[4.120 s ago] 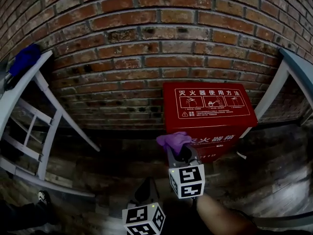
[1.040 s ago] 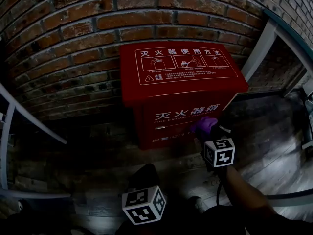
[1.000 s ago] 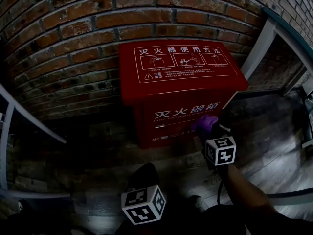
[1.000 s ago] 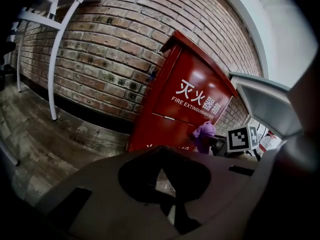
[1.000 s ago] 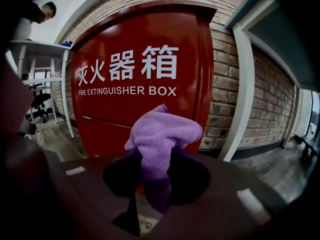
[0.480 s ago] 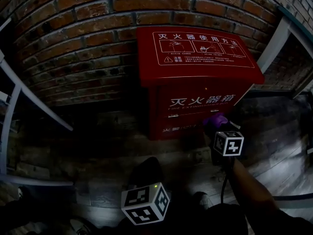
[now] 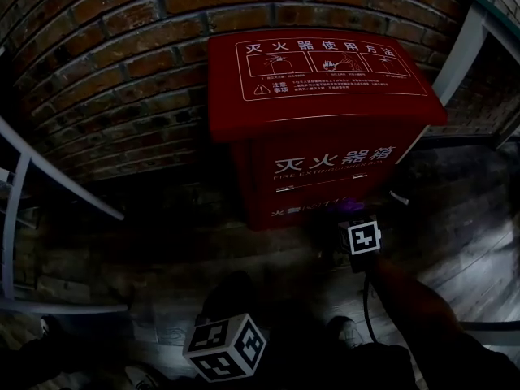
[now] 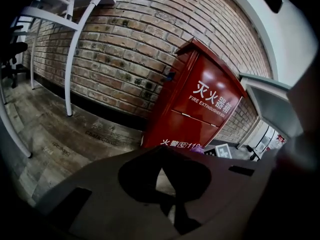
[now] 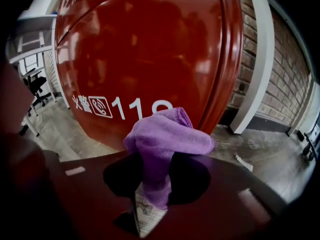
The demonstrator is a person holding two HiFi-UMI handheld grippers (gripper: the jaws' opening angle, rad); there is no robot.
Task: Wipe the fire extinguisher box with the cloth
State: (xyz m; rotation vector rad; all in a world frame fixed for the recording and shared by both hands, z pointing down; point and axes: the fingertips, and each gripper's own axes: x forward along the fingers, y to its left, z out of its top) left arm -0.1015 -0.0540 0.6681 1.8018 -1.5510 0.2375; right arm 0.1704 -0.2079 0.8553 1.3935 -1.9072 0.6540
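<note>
All 3 views bow at the edges and darken to black in the corners. The head view is dim, with a pale sheen on the floor (image 7: 479, 250) at right. The left gripper view is brighter, with daylight on the brick wall (image 8: 115, 49). In the right gripper view, soft glare streaks the fire extinguisher box (image 9: 150, 49), and the cloth (image 9: 165, 139) is sharp.
</note>
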